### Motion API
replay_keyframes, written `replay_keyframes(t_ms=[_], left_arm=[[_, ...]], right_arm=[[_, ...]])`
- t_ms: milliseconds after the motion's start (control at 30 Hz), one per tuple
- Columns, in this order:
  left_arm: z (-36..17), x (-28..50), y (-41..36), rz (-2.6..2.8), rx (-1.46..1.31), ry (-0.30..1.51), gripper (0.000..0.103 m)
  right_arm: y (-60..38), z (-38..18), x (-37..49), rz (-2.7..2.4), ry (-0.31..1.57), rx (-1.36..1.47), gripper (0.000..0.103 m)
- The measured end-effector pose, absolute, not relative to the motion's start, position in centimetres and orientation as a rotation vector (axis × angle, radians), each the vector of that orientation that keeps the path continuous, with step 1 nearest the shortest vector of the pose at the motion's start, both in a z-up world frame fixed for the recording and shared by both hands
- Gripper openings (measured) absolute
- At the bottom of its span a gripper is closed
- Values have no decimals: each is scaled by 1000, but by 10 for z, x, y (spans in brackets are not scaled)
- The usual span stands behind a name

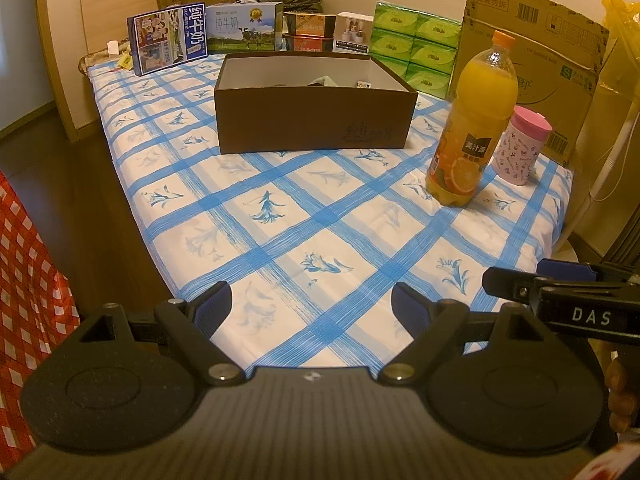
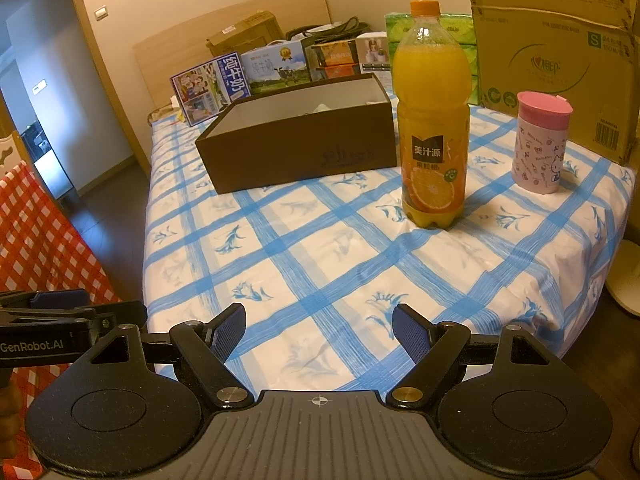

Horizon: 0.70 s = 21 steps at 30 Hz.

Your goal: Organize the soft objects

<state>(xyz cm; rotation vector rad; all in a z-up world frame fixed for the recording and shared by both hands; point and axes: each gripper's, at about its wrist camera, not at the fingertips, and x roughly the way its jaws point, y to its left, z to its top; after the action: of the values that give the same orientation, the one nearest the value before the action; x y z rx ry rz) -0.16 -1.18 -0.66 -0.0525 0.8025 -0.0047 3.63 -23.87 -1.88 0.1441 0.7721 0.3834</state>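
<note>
A dark brown open box (image 1: 312, 120) (image 2: 296, 152) stands on the blue-checked cloth toward the far end of the table; a bit of pale soft stuff (image 1: 326, 79) (image 2: 320, 109) shows inside it, mostly hidden by the wall. My left gripper (image 1: 311, 306) hovers open over the near edge of the cloth with nothing between its fingers. My right gripper (image 2: 319, 326) is open too and empty, beside the left one. Each gripper shows in the other's view: the right gripper (image 1: 532, 284) at the right edge, the left gripper (image 2: 80, 308) at the left edge.
An orange juice bottle (image 1: 472, 120) (image 2: 434, 120) and a pink lidded cup (image 1: 520, 146) (image 2: 542, 144) stand right of the box. Milk cartons (image 1: 172, 38), green tissue packs (image 1: 414, 48) and a big cardboard box (image 1: 536, 68) line the back. Red-checked fabric (image 2: 40, 232) hangs at left.
</note>
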Motion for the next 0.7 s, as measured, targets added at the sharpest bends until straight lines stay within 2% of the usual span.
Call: replay_keyframes(t_ms=[700], left_arm=[[-8,-1,-13,-8,-53,804,86]], right_arm=[[-240,-19,37,381,774,147,80]])
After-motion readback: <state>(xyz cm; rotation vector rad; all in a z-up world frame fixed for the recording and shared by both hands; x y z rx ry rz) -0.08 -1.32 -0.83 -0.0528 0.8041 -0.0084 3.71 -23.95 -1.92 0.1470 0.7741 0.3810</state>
